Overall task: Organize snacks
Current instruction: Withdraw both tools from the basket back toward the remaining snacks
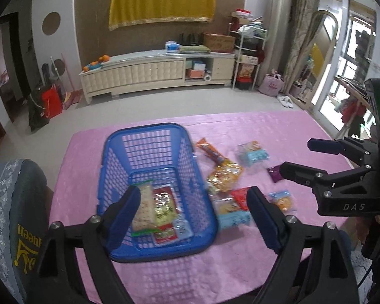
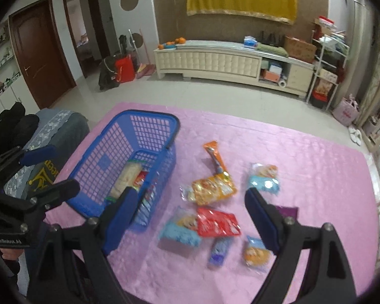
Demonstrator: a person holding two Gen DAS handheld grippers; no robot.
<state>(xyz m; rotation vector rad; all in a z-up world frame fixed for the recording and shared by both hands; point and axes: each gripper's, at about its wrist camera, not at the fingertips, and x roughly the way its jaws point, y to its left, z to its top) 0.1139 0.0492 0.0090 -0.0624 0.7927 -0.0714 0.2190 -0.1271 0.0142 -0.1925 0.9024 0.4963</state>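
you have bare pink cloth (image 2: 304, 152) beyond the snack packets (image 2: 212, 190); the blue basket (image 2: 129, 136) walls block the left.

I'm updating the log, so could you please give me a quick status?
Both tongs, left and right, open, empty. Blue basket partly filled; snacks remain on pink cloth. Nothing obstructing.

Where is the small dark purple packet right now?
In the right wrist view, the small dark purple packet lies on the pink cloth, right of the red packet, outside the blue basket.
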